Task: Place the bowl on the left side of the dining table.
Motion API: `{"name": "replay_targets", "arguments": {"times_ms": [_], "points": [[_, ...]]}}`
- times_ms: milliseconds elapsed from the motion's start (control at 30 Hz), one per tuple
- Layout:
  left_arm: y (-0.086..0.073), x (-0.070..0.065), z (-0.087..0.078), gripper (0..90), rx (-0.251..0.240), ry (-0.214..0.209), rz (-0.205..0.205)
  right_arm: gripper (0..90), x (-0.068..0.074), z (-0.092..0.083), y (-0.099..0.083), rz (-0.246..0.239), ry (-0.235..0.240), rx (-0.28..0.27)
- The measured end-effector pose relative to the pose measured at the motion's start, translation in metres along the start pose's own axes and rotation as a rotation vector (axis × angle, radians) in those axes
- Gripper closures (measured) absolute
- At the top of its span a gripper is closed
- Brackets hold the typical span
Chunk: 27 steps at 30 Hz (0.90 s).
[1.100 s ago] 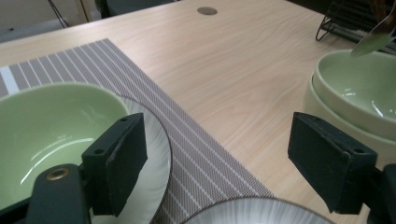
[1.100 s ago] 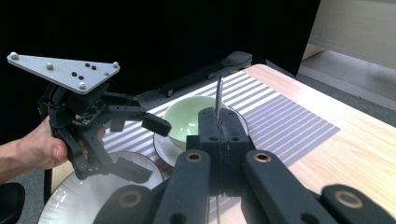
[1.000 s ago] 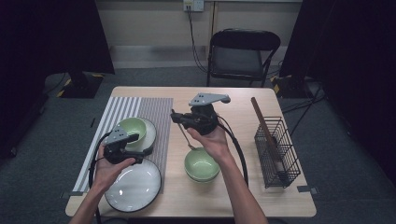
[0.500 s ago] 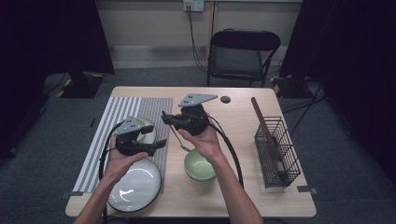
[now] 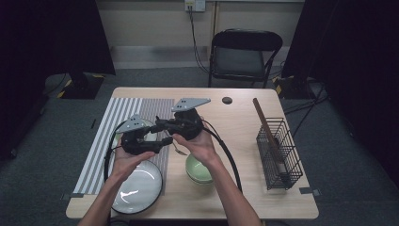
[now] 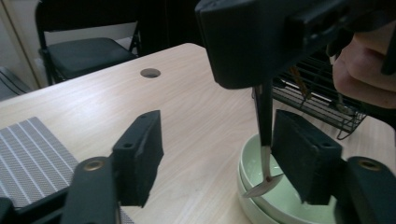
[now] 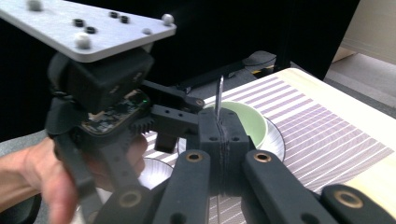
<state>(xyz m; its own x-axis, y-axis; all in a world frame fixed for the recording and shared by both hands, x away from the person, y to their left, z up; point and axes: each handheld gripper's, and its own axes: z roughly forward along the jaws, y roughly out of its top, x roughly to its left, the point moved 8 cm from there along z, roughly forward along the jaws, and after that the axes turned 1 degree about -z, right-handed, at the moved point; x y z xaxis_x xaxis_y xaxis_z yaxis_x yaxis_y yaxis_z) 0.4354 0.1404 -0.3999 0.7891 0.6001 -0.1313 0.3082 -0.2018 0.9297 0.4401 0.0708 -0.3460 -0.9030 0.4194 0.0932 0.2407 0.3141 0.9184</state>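
My right gripper (image 5: 161,125) is shut on a thin metal spoon (image 5: 179,149), held above the table between the mat and the green bowls; in the right gripper view its pads (image 7: 219,135) pinch the handle (image 7: 219,95) edge-on. My left gripper (image 5: 164,141) points right at it. In the left gripper view the spoon (image 6: 265,135) hangs between the left gripper (image 6: 219,158) jaws, close beside the right-hand pad. The left jaws have just been closing and still stand apart around the spoon.
Two stacked green bowls (image 5: 198,168) sit under the spoon. Another green bowl (image 7: 247,121) rests on a plate on the striped mat (image 5: 117,122). An empty plate (image 5: 136,186) lies at the front left. A wire basket (image 5: 278,153) with a wooden utensil (image 5: 263,122) stands at the right.
The left gripper has risen from beside the bowl on the mat and swung right to the spoon, its jaws narrowing. The right gripper has shifted left with the spoon.
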Motion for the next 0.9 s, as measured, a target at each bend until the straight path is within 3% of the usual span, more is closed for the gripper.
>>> {"name": "replay_targets", "arguments": {"times_ms": [133,433,600,700,767,867,900], "points": [[-0.001,0.002,-0.003,50.2,-0.006,-0.011,0.002,90.0,0.0,0.002,0.0,0.009,-0.003,-0.01],[-0.004,0.005,-0.008,66.9,-0.006,-0.02,0.02,90.0,-0.001,0.002,-0.002,0.018,-0.01,-0.018],[0.001,0.0,-0.011,71.5,-0.032,-0.044,0.016,90.0,0.0,0.007,0.0,0.012,0.002,-0.01],[0.005,-0.002,-0.015,71.4,-0.062,-0.058,-0.012,90.0,0.0,0.01,-0.002,0.02,0.002,0.004],[0.005,0.0,-0.016,74.2,-0.055,-0.044,0.01,90.0,0.003,0.01,0.0,0.014,0.016,-0.013],[0.004,0.002,-0.017,77.2,-0.06,-0.047,-0.001,90.0,0.007,0.01,0.002,0.007,0.025,-0.026],[0.004,0.003,-0.017,77.3,-0.049,-0.034,0.013,90.0,0.007,0.01,0.003,0.006,0.023,-0.025]]}}
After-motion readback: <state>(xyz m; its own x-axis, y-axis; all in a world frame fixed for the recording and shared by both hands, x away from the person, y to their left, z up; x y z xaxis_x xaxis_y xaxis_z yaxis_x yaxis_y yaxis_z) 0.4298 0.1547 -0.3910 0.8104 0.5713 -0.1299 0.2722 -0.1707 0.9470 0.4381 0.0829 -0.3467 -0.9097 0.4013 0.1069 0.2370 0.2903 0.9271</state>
